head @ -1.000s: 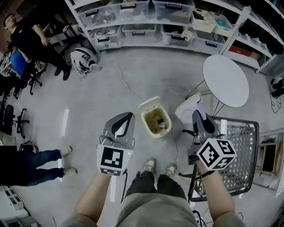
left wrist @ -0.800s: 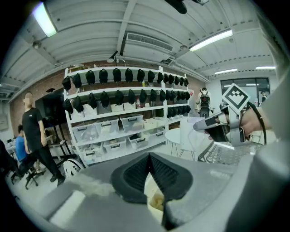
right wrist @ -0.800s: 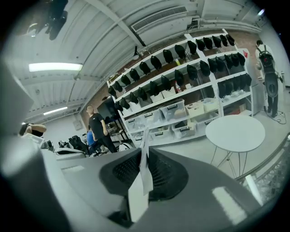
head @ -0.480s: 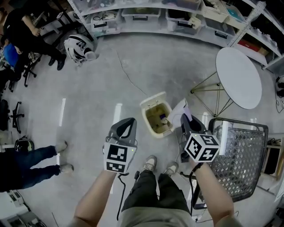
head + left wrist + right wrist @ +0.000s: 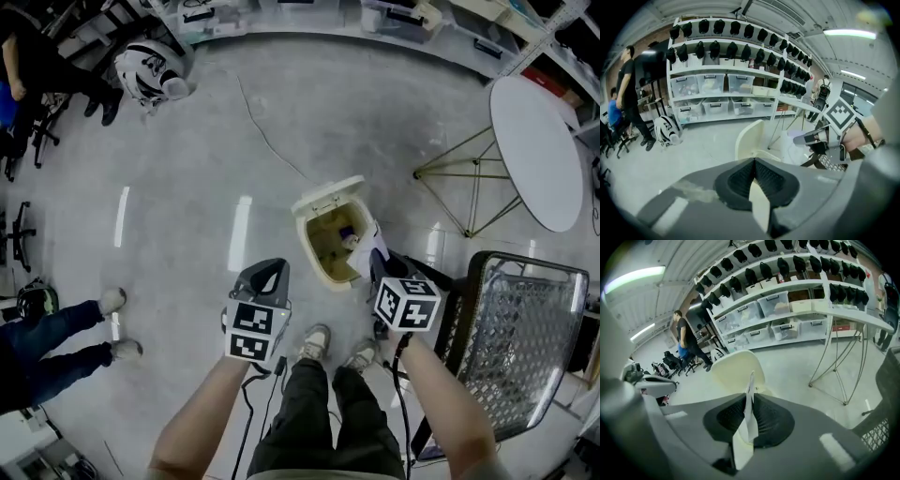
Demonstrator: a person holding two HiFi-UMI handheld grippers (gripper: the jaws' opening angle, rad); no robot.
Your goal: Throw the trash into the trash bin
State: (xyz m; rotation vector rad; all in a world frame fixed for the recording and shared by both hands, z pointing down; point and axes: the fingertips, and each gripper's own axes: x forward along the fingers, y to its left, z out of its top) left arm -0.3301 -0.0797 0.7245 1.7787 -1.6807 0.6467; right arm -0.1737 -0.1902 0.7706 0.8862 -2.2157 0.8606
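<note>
Trash [image 5: 749,409]: a thin white sheet, pinched edge-on between the pads of the right tongs [image 5: 749,397], which are closed on it. Its free end stands up past the tips. In the head view it shows white at the right rim of the bin [image 5: 307,242], not yet inside.

Bin stands on the floor just ahead of the person's shoes [image 5: 317,342]. Lid [image 5: 328,194] is tipped back on the far side, so the mouth faces up and is free for a drop. Some litter [image 5: 349,239] is already at the bottom.

Right tongs angle down toward that mouth, which reads as the approach to the release.

Left tongs [image 5: 753,165]: pads together, nothing held. They sit near the bin's left side, not touching it, probably idle.

Judgement: the trash should be over the opening before the grip is let go. A light sheet may drift and land on the floor beside the rim.
</note>
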